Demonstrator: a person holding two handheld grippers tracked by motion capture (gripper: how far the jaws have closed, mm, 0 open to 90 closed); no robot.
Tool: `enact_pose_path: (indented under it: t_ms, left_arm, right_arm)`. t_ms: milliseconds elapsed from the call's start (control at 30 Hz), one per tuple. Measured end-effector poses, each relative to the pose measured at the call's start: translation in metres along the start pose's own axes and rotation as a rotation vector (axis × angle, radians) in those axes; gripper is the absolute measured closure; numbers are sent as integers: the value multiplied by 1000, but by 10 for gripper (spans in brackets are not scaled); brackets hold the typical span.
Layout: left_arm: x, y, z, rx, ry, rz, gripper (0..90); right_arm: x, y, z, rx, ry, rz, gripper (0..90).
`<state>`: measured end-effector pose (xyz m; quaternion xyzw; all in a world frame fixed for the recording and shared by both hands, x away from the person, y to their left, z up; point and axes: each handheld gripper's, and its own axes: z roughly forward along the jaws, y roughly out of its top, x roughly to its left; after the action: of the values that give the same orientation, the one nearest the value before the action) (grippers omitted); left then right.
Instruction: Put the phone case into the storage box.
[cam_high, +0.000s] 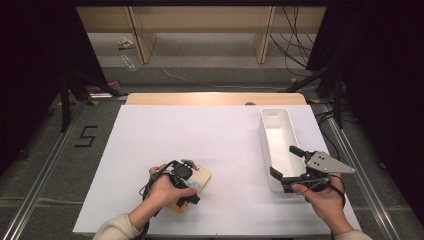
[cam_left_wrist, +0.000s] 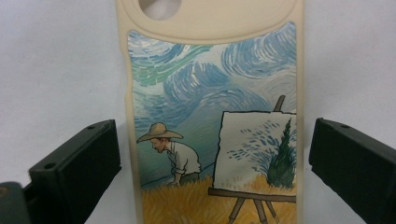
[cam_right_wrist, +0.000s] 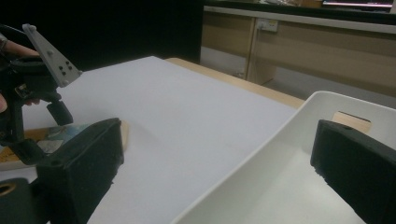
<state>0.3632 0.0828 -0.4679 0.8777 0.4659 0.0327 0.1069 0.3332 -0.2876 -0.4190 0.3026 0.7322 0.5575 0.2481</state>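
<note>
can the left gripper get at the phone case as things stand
Probably yes: the left gripper hangs right over the phone case on the white table, its open jaws straddling the case's sides with nothing between.

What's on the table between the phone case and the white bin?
Nothing: in the high view, the white tabletop is bare between the phone case under the left gripper and the white bin.
</note>
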Motion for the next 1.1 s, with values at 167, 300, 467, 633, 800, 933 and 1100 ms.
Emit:
enact_pose_path:
  t_ms: [167, 300, 467, 633, 800, 933, 1100]
  left_arm:
    - [2, 0, 2, 15, -7, 6, 17]
    - [4, 0, 3, 27, -10, 7, 16]
    - [5, -1, 4, 29, -20, 14, 24]
    - [6, 0, 5, 39, -27, 19, 24]
    - [6, 0, 5, 40, -25, 14, 23]
    - [5, 0, 5, 42, -19, 10, 23]
    - [4, 0, 6, 44, -6, 14, 24]
  right_arm:
    - [0, 0, 0, 0, 0, 0, 34]
    - [0, 0, 0, 0, 1, 0, 34]
    - [0, 0, 0, -1, 1, 0, 34]
    - [0, 0, 0, 1, 2, -1, 34]
    - [0, 0, 0, 1, 2, 0, 34]
    - [0, 0, 0, 1, 3, -1, 34]
    - [0, 0, 0, 0, 4, 0, 34]
